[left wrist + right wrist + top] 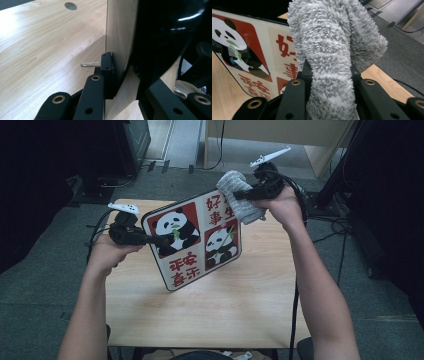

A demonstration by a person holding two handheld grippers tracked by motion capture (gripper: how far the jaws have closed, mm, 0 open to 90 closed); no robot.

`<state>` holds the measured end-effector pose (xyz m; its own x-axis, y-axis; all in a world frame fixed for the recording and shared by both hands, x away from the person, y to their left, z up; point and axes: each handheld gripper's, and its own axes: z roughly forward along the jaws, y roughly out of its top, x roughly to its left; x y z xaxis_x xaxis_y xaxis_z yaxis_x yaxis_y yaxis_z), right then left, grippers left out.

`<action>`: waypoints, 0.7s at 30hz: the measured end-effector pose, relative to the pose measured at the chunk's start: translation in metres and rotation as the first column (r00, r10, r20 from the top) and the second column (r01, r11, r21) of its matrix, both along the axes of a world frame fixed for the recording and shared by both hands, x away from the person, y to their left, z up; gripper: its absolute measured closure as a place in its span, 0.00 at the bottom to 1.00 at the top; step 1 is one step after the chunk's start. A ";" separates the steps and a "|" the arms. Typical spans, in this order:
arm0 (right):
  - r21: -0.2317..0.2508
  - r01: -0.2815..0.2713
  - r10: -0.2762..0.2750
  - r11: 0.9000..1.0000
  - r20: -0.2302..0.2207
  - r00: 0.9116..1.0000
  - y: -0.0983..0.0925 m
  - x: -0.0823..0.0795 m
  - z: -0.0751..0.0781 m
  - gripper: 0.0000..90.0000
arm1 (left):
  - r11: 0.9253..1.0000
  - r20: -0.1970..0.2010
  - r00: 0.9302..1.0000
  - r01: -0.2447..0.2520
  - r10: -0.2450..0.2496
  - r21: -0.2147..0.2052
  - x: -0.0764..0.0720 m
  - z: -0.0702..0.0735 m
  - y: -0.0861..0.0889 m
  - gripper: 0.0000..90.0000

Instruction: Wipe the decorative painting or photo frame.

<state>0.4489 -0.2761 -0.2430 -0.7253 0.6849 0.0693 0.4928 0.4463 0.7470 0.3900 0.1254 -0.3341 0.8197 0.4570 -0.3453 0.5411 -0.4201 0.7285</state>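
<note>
A cream board (pixel 192 240) printed with two pandas and red characters is held tilted above the wooden table (pixel 225 310). My left gripper (pixel 162 240) is shut on the board's left edge. In the left gripper view the board (pixel 118 37) stands edge-on between my jaws, and the left gripper (pixel 117 72) pinches it. A fluffy grey cloth (pixel 247 210) rests against the board's upper right corner, with my right gripper (pixel 237 196) shut on it. In the right gripper view the cloth (pixel 329 37) bulges up out of the right gripper (pixel 329 75), with the board (pixel 257 50) just behind it.
A thin metal wire (pixel 90 64) sticks out from the board's back near my left jaw. The table has a round hole (pixel 70 5) in it. Grey carpet, cables (pixel 330 227) and dark furniture surround the table. A pale wooden cabinet (pixel 280 132) stands behind.
</note>
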 end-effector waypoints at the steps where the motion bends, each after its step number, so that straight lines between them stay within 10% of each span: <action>1: 0.000 0.003 -0.003 1.000 -0.002 1.000 0.000 -0.001 -0.001 0.78 | 1.000 -0.001 1.000 0.001 -0.001 -0.003 0.000 0.000 0.000 0.89; 21: 0.026 -0.003 0.003 1.000 -0.013 1.000 -0.008 -0.011 -0.033 0.78 | 0.999 -0.013 1.000 0.012 -0.012 -0.032 0.001 -0.003 0.004 0.88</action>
<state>0.4378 -0.2839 -0.2760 -0.7261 0.6808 0.0963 0.5011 0.4281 0.7521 0.3912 0.1292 -0.3370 0.8203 0.4356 -0.3706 0.5459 -0.4034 0.7344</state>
